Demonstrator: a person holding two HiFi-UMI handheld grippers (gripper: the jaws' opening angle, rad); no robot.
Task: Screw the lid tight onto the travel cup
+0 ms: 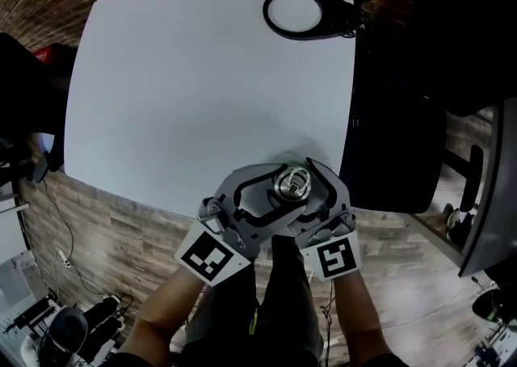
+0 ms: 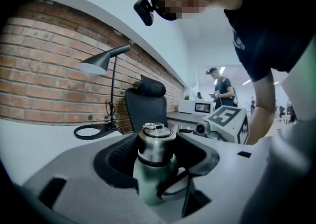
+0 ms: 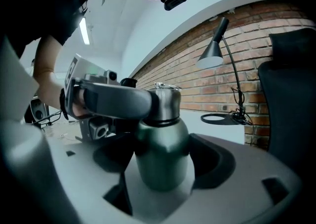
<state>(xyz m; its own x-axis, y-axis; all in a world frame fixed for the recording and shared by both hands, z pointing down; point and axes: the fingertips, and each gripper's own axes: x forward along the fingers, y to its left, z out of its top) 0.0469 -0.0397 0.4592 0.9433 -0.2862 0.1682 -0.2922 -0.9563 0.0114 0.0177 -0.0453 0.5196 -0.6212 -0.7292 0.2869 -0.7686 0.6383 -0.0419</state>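
Observation:
A travel cup with a green body (image 3: 163, 154) and a steel lid (image 1: 292, 183) stands upright at the near edge of the white table (image 1: 202, 82). My right gripper (image 3: 163, 166) is shut on the green body, its dark pads pressing on both sides. Higher up, my left gripper (image 2: 155, 151) is closed around the steel lid (image 2: 155, 141), which sits on top of the cup. In the right gripper view one grey jaw of the left gripper (image 3: 113, 100) lies against the lid (image 3: 165, 102). From the head view both grippers, left (image 1: 271, 196) and right (image 1: 313, 196), meet around the cup.
A black ring-shaped lamp base (image 1: 295, 12) with its cable sits at the table's far right corner; the lamp shade (image 2: 101, 62) hangs above it. A black office chair (image 1: 396, 155) stands just off the table's right edge. A brick wall runs behind the table.

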